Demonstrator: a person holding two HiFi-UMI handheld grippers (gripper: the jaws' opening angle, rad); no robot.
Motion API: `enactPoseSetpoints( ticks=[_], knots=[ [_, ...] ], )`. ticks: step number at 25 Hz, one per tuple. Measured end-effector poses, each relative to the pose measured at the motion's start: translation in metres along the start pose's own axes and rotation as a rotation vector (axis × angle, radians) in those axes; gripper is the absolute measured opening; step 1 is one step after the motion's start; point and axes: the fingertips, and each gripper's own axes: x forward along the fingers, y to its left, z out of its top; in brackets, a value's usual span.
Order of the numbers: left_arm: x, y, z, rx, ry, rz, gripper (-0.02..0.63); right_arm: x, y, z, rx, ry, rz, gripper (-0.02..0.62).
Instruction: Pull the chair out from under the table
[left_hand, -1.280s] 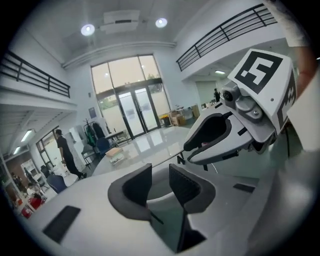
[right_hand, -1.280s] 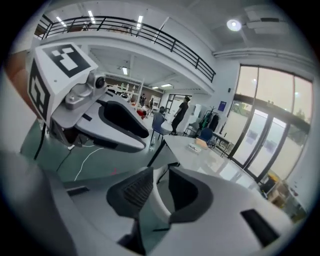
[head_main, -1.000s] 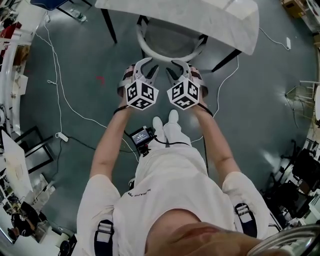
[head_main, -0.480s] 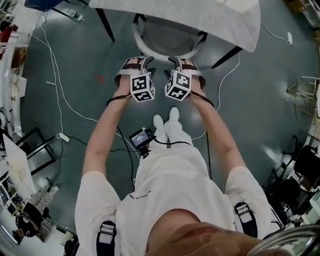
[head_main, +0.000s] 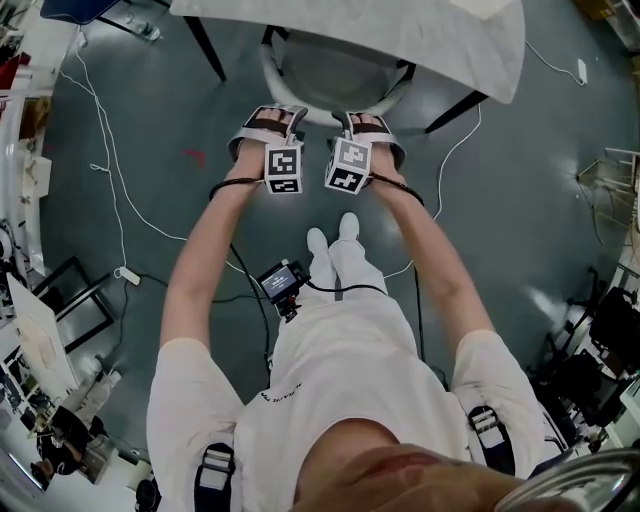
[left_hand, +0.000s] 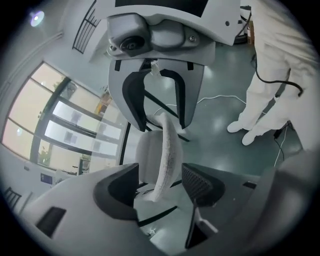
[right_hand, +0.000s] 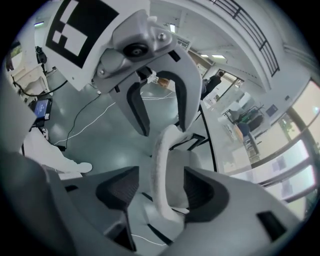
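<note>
left gripper (head_main: 268, 120) and right gripper (head_main: 366, 124) point down side by side, fingers (left_hand: 200, 182) opening with the chair rim (left_hand: 167, 150) between them.

The person wears a white short-sleeved top (head_main: 340, 380), white trousers (head_main: 345, 265) and white shoes (head_main: 318, 240), with a little black box (head_main: 280, 280) (it has a small screen) on a black cable (head_main: 330, 290), and the grey-white left gripper (head_main: 270, 118) and right gripper (head_main: 367, 122) each carry a black-and-white cube (head_main: 284, 170).

Even bright indoor light, floor glare, strong fisheye distortion, dark vignetted corners
</note>
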Motion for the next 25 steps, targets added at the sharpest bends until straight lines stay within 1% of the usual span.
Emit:
enactPoseSetpoints(
  ticks=[5, 9, 12, 18, 20, 21, 22, 23, 24, 25],
  knots=[
    [0.020, -0.010, -0.006, 0.029, 0.013, -0.025, 0.255, 0.017, 0.004, -0.006, -0.032, 0.029, 0.012, 0.278],
    [0.037, -0.015, -0.006, 0.041, 0.008, -0.049, 0.255, 0.033, 0.007, -0.016, -0.049, 0.054, 0.012, 0.278],
    [0.045, -0.014, -0.010, 0.065, 0.013, -0.041, 0.255, 0.041, 0.006, -0.019, -0.051, 0.067, -0.005, 0.278],
    [0.053, -0.014, -0.008, 0.123, 0.006, -0.037, 0.253, 0.051, 0.005, -0.025, -0.044, 0.091, -0.007, 0.273],
    [0.056, -0.015, -0.008, 0.134, 0.019, -0.039, 0.252, 0.052, 0.003, -0.027, -0.046, 0.098, -0.012, 0.229],
    [0.058, -0.015, -0.011, 0.145, 0.034, -0.039, 0.248, 0.053, 0.003, -0.028, -0.050, 0.101, -0.007, 0.185],
    [0.060, -0.015, -0.014, 0.158, 0.052, -0.038, 0.231, 0.054, 0.005, -0.028, -0.056, 0.103, 0.006, 0.159],
    [0.061, -0.016, -0.017, 0.169, 0.069, -0.036, 0.168, 0.056, 0.007, -0.027, -0.063, 0.104, 0.020, 0.121],
    [0.062, -0.017, -0.019, 0.175, 0.082, -0.034, 0.122, 0.056, 0.009, -0.027, -0.068, 0.105, 0.029, 0.113],
    [0.063, -0.018, -0.019, 0.176, 0.090, -0.031, 0.110, 0.057, 0.010, -0.028, -0.069, 0.105, 0.033, 0.107]
  ],
)
